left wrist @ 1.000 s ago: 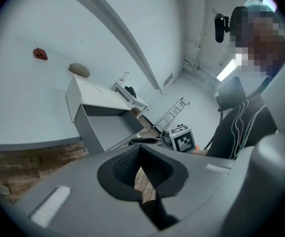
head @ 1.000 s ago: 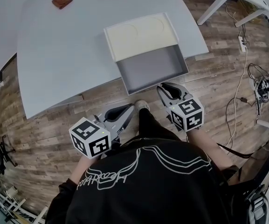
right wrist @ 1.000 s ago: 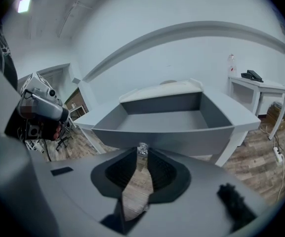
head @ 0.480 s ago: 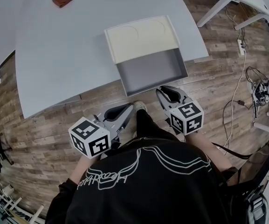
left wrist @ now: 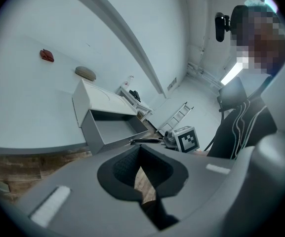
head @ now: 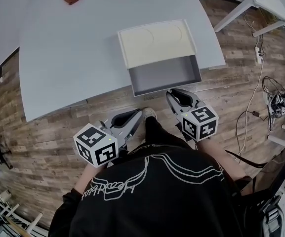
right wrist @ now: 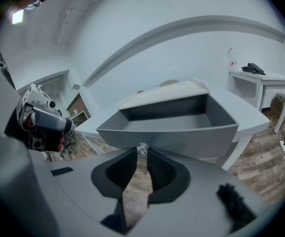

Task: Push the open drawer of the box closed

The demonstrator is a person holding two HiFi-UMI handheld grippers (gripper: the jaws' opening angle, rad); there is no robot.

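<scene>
The drawer (head: 164, 75) stands pulled out of the box (head: 154, 41), past the desk (head: 73, 53) edge. At the drawer's front, the right gripper (right wrist: 142, 153) has its jaws narrowed onto the small knob (right wrist: 142, 147). The left gripper (left wrist: 140, 151) hangs back from the box, jaws together, empty.

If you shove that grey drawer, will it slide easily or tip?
Probably slides easily: the drawer looks empty, so light. Its walls look stiff, so no flexing. The box just rests on the table, so it might shift too.
</scene>
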